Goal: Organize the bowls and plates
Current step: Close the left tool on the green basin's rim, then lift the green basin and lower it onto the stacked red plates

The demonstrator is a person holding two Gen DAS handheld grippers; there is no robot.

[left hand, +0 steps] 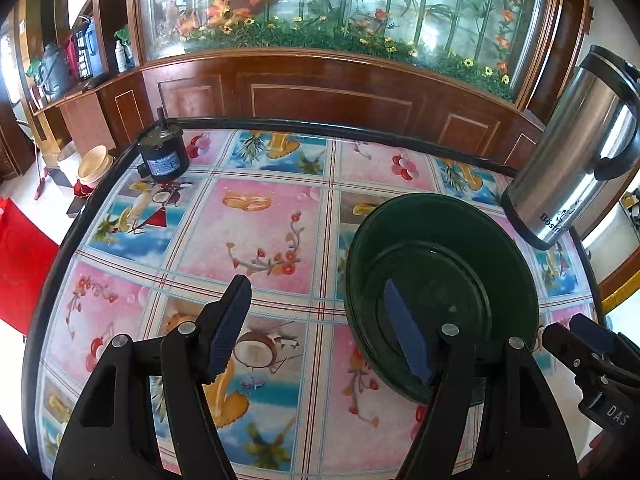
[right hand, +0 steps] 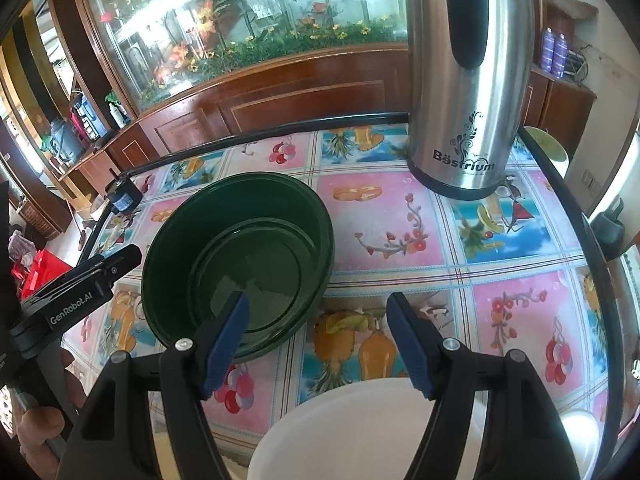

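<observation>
Green bowl beside steel kettle

A glass-topped surface with a fruit-and-flower print stands before a dark wood-panelled cabinet holding a bright, backlit display of artificial flowers. Far left, wooden shelves carry bottles.

Kettle blocks far right; tablecloth left clear
</observation>
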